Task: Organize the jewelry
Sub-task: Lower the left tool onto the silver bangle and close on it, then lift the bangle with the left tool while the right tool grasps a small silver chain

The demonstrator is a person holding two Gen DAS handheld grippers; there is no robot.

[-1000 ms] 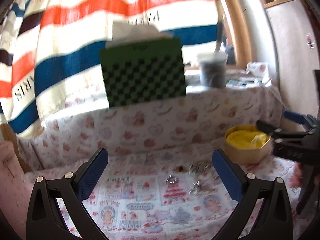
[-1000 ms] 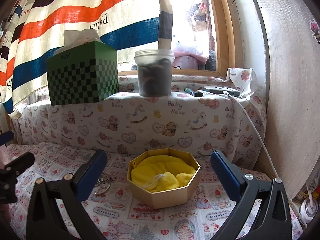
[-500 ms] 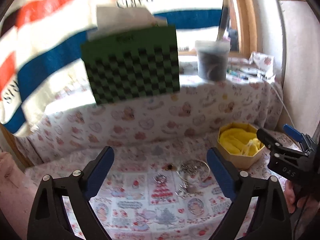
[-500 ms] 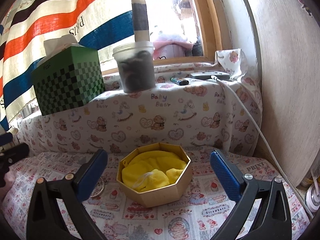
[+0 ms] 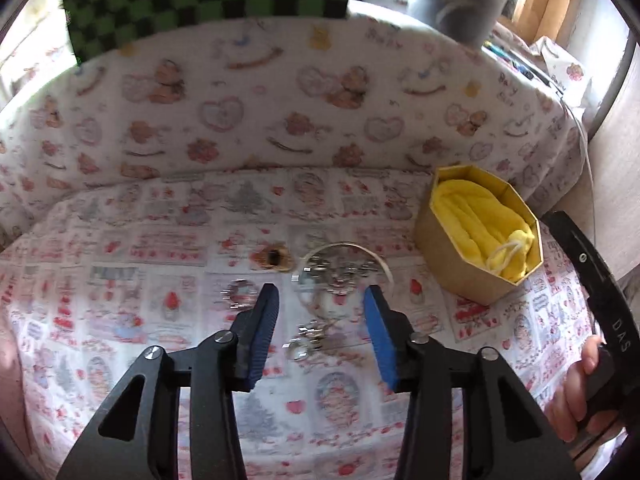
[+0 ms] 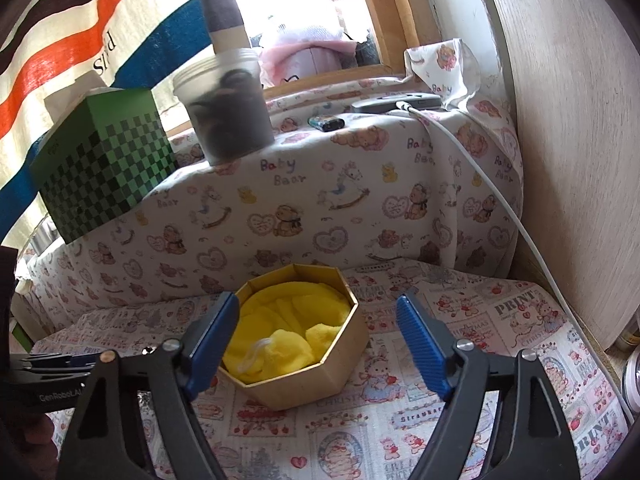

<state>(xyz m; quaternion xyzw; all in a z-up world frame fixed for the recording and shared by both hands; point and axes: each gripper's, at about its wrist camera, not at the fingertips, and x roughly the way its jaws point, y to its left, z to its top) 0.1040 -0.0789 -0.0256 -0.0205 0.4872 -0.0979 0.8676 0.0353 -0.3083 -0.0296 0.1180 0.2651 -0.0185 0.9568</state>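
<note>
Several silver jewelry pieces lie on the printed cloth in the left wrist view: a bangle with a chain [image 5: 340, 272], a small clasped piece [image 5: 310, 338], a ring [image 5: 240, 292] and a brown stud [image 5: 274, 258]. My left gripper [image 5: 320, 294] points down over them. Its jaws are closing, with the clasped piece between the blue pads [image 5: 262, 328] and untouched. The gold octagonal box [image 6: 308, 376] holds a yellow pouch [image 6: 288, 328]. My right gripper [image 6: 316, 300] hovers in front of the box with its jaws closing, and the pads are clear of the walls.
A raised ledge under teddy-print cloth [image 6: 360, 184] carries a green checked tissue box [image 6: 104, 172], a plastic tub [image 6: 228, 112], a lighter [image 6: 326, 123] and a device with a white cable [image 6: 500, 192]. A wooden panel [image 6: 580, 140] closes the right side. A hand [image 5: 580, 392] holds the right gripper.
The left gripper has tipped down and moved in over the jewelry, and its jaws have narrowed a lot. The right gripper came closer to the box, tilted, and narrowed slightly.
</note>
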